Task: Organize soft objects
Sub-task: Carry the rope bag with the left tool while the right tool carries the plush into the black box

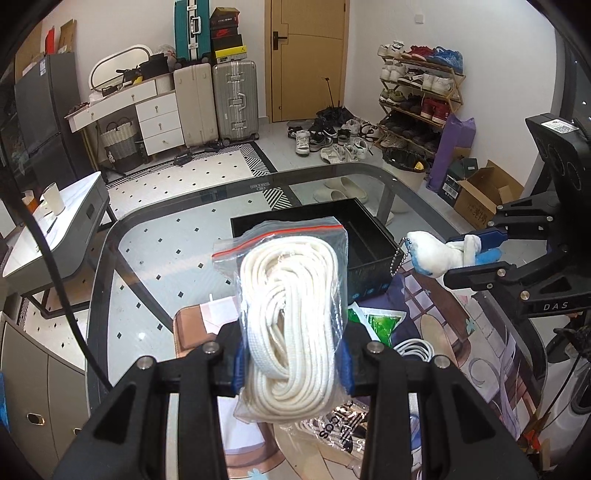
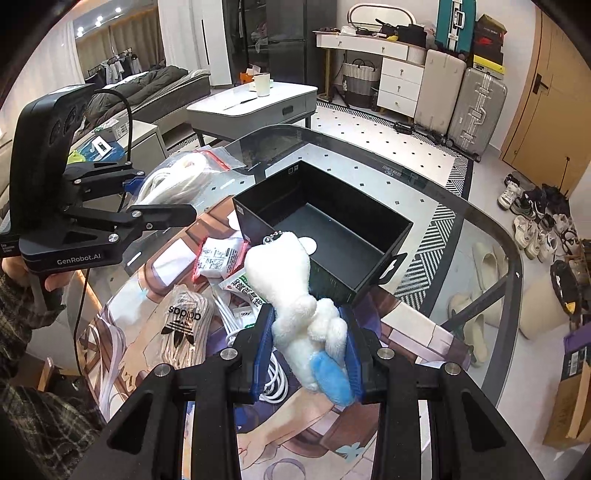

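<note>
Glass table (image 2: 480, 236) curves away beyond the black box (image 2: 391, 236), bare toward its far rim. Left gripper (image 1: 291, 363) is clamped on a clear bag of coiled white rope (image 1: 291, 314), held in the air before the box. Right gripper (image 2: 306, 350) pinches a white-and-blue plush (image 2: 295, 295), its head over the box's near wall.

Lighting: bright, even indoor light, with ceiling spotlights (image 2: 98, 20) visible at the upper left of the right wrist view; glare and pale reflections lie across the glass tabletop (image 1: 147, 236), shadows soft. Picture quality: strong fisheye bending toward the edges, black vignette in all corners. Focus sharp at centre, slightly soft at the rim; white items nearly overexposed.
</note>
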Motion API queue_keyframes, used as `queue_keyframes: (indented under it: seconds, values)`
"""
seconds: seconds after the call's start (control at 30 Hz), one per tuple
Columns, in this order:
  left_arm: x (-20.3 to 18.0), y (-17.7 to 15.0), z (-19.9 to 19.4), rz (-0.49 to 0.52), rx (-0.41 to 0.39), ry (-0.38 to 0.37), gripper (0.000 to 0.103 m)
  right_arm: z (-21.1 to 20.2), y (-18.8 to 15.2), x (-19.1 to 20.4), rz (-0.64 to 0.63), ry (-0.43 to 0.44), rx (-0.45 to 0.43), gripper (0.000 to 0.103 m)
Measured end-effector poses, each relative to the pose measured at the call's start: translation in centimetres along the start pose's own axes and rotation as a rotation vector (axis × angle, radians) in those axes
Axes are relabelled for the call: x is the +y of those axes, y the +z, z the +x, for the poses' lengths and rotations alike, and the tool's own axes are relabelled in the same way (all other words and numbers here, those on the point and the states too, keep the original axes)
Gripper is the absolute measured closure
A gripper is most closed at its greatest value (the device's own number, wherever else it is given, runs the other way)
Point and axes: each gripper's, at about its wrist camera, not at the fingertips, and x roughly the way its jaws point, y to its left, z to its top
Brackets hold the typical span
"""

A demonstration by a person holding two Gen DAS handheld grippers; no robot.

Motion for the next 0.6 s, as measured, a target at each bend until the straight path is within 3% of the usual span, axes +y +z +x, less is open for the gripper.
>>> queue_keyframes:
  seconds: [0.6]
  values:
    - [0.7,3.2,0.5,0.015,-0.015,0.013,0.067,-0.7,4.1,-1.6,0.034,-0.007,-0.044,0.068]
